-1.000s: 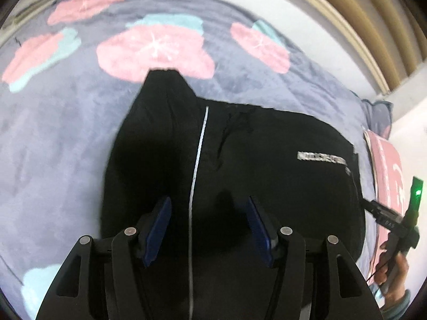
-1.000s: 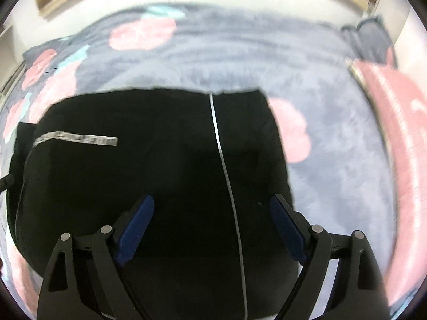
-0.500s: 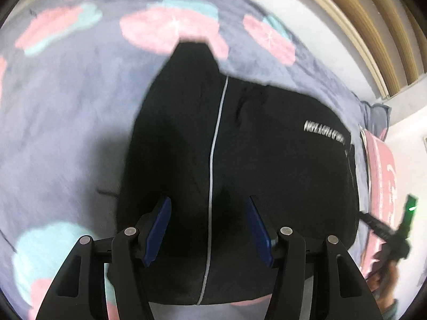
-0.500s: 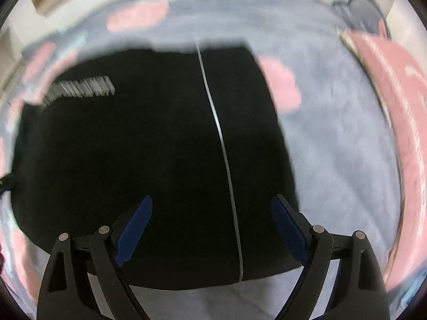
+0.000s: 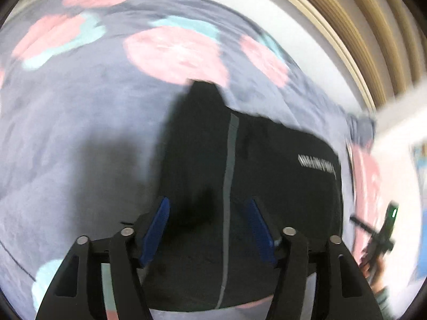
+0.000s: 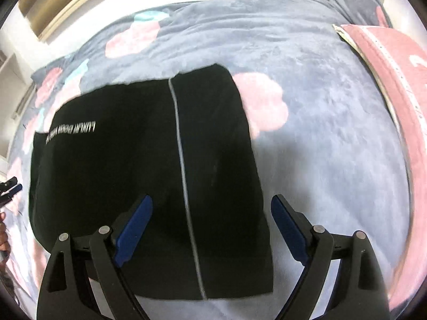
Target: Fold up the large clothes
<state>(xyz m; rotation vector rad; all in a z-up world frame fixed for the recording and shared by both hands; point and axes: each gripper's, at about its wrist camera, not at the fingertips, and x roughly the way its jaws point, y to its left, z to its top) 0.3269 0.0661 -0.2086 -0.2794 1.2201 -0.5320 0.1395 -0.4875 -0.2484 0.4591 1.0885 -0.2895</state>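
Holding both tongs above the bed, jaws spread and gripping nothing. The black garment (image 6: 138, 176) lies folded flat on the grey blanket (image 6: 320, 138), which carries pink and teal blotches.

Right wrist view: my right gripper (image 6: 210, 229) hangs over the near edge of the garment, blue pads (image 6: 133, 226) wide apart. A thin pale stripe (image 6: 184, 186) runs from the far edge to the near edge between them. White lettering (image 6: 70, 131) sits toward the left side. This view alone shows the squared near-right corner of the fold and a pink pillow (image 6: 395, 85) at the right edge of the bed. My other tong's tip is just visible at the far left.

Left wrist view, motion-blurred: my left gripper (image 5: 210, 229) is likewise spread over the garment (image 5: 280, 186). Only here do I see a narrow black tab (image 5: 204, 93) sticking out past the far edge, over a pink blotch. The right gripper (image 5: 384, 229) shows at the right, with a green light; its jaws are not readable from here.
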